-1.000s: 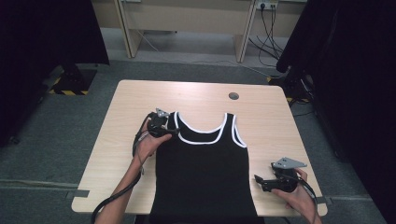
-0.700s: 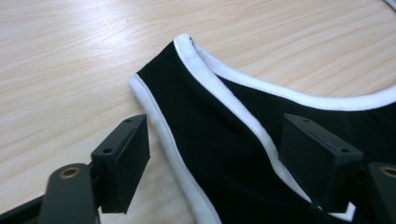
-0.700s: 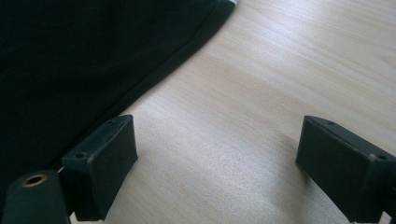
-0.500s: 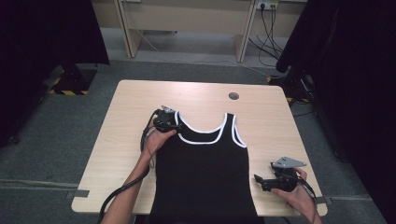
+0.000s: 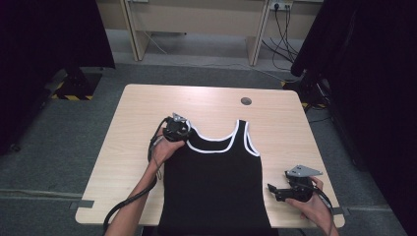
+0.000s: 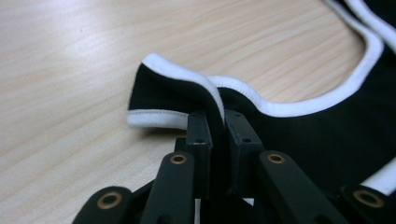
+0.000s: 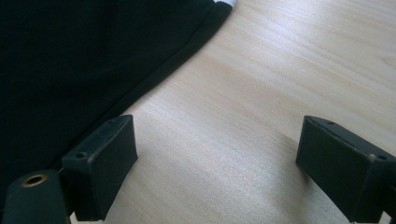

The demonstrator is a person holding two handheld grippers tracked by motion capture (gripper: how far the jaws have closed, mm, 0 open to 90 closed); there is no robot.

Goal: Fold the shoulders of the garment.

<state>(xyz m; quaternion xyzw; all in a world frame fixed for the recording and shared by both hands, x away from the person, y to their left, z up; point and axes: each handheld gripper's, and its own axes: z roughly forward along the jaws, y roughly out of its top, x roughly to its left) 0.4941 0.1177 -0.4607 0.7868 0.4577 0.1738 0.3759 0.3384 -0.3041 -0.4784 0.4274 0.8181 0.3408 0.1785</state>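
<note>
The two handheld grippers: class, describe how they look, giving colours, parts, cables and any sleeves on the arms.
Both are black. The left gripper has flat rectangular jaws on linkage bars with brass-coloured pivot rivets, and a black cable trails along the forearm. The right gripper carries a grey three-cornered plate on top. The forearms show no sleeves.

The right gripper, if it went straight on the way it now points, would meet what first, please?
Probably the side edge of the black tank top. The right gripper is open over bare table, pointing toward the garment; depth is hard to judge.
</note>
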